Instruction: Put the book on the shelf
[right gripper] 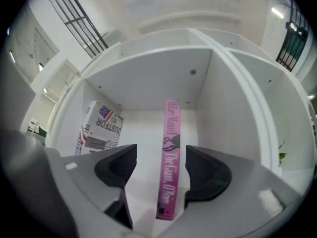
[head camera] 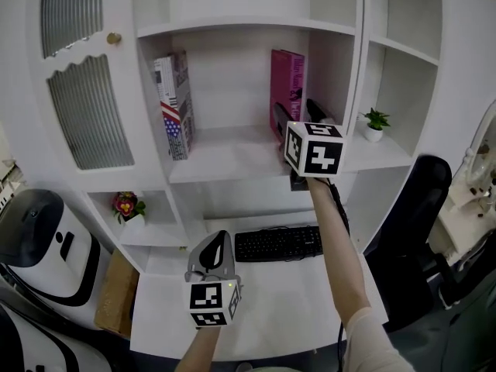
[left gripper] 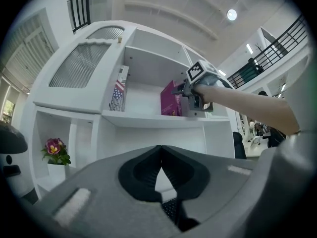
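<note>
A pink book (head camera: 287,84) stands upright at the right end of the middle shelf (head camera: 225,157), close to the side wall. My right gripper (head camera: 297,118) is level with it and open. In the right gripper view the book's spine (right gripper: 169,162) shows between the spread jaws of that gripper (right gripper: 159,157), with a gap on each side. The left gripper (head camera: 217,246) hovers low over the white desk, jaws together and empty. The left gripper view looks up past that gripper (left gripper: 159,155) at the pink book (left gripper: 171,100).
A second book with a flag on its cover (head camera: 177,103) leans at the shelf's left end. A black keyboard (head camera: 277,243) lies on the desk. A small green plant (head camera: 376,122) sits on the right shelf, a flower pot (head camera: 128,206) lower left, a black chair (head camera: 418,208) at right.
</note>
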### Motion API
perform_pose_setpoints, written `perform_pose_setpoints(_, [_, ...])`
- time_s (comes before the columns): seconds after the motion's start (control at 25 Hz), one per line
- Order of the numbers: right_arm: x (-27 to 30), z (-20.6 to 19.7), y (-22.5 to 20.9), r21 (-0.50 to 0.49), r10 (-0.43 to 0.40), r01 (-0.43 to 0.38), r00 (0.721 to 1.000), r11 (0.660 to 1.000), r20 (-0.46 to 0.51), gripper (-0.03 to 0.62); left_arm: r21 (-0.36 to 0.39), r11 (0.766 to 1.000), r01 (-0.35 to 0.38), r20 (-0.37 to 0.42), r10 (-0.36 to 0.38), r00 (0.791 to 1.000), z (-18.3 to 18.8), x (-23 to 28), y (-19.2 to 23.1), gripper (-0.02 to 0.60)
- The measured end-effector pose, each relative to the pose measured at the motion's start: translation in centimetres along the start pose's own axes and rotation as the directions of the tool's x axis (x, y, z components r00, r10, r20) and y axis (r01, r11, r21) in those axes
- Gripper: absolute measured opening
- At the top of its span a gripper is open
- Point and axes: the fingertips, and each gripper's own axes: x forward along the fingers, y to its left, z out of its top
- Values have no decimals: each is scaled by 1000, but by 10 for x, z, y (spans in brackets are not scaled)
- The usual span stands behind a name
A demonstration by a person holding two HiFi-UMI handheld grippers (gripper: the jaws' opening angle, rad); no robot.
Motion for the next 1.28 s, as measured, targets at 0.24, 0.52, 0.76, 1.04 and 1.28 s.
perform_pose_setpoints(0.24, [-104,10,38,9,108,-111,980,994,165,285,-7,1000,8,36,-8,999,10,-12,-12,0])
perform_pose_setpoints(0.52, [-189,-25,46,-138,62,-24,959,990,276,177,4,997,-77,148,75,986,12,-28,-13,0])
perform_pose_setpoints(0.76, [-224,-90,42,-69,4,11,975,998,221,122,-16,990,-138,155,139,978,-9,-42,-5,0])
perform_pose_setpoints(1.04, [-253,-153,31,28,-50,46,989,999,138,2,-7,988,-153,106,153,983,-36,-53,-17,0])
perform_pose_setpoints(1.28, [-277,-209,41,65,7,-8,1000,998,10,2,17,990,-139,73,138,988,-54,-61,-33,1])
